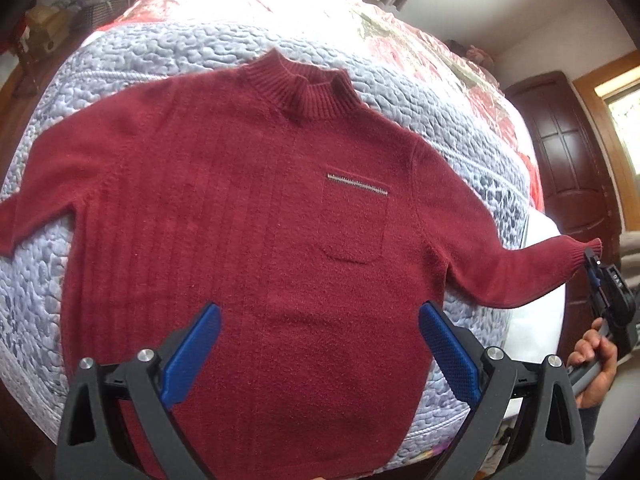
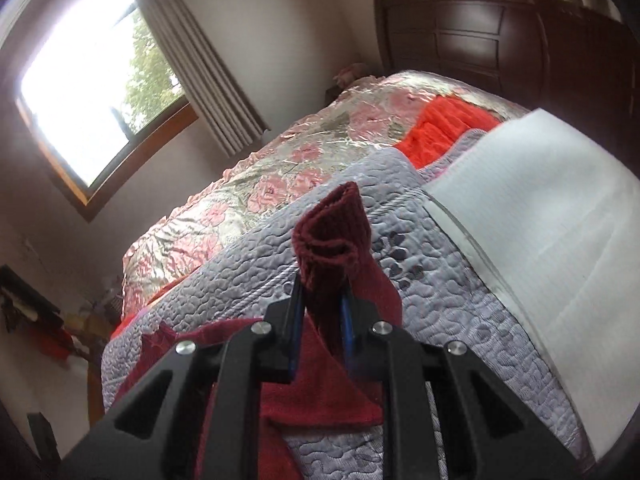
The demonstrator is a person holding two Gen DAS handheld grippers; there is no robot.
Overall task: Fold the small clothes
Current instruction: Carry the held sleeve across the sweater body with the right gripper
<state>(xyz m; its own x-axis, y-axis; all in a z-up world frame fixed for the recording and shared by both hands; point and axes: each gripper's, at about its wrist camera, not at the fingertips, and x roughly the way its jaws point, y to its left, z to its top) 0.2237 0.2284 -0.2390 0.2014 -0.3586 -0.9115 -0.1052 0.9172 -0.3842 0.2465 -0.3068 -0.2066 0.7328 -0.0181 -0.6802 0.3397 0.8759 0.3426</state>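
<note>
One sweater (image 1: 240, 220), dark red, lies face up and spread flat on the lavender quilt (image 1: 460, 120), collar away from the left gripper (image 1: 320, 344). Left gripper: jaws wide apart, empty, poised above the hem. Right gripper (image 2: 320, 304): jaws closed on the ribbed cuff (image 2: 330, 236) of the sleeve that extends off the quilt's right edge. Sleeve long axis runs sideways, from shoulder out to that gripper. Judgement: the fold turns on carrying the cuff inward, back along this axis toward the chest pocket (image 1: 352, 220); right hand (image 1: 592, 364) is far nearer.
</note>
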